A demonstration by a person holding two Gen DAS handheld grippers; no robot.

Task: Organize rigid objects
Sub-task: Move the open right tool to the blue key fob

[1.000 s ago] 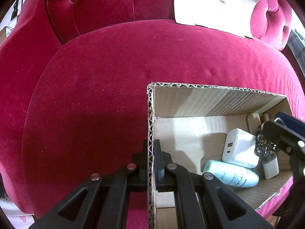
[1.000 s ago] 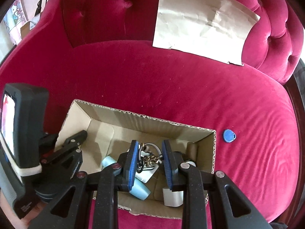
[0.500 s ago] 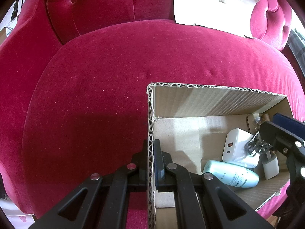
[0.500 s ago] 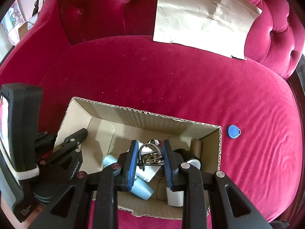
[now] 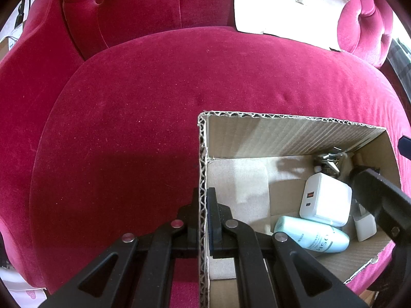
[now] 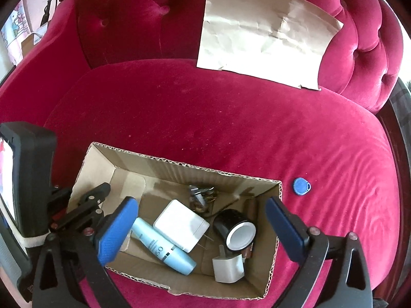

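Note:
My left gripper [image 5: 204,205] is shut on the left wall of an open cardboard box [image 5: 203,154] that sits on a red velvet sofa. Over the box, my right gripper [image 6: 200,202] has its jaws opening wide, with nothing pressed between the blue pads [image 6: 115,231]. A bunch of keys [image 6: 201,197] lies loose on the box floor by the far wall. Beside it lie a white charger [image 6: 181,224], a light blue bottle [image 6: 161,247], a black tape roll [image 6: 235,227] and a small white plug [image 6: 227,267]. A blue tag [image 6: 301,186] lies on the seat just right of the box.
A creased brown paper sheet [image 6: 264,41] leans on the tufted backrest. The seat cushion [image 6: 205,118] stretches behind and to the left of the box. The left gripper's body [image 6: 25,179] stands at the box's left end. The box's near wall is torn.
The right jaws have swung from nearly shut on the key bunch to wide apart. The keys have dropped to the box floor by the far wall. The left gripper has stayed put.

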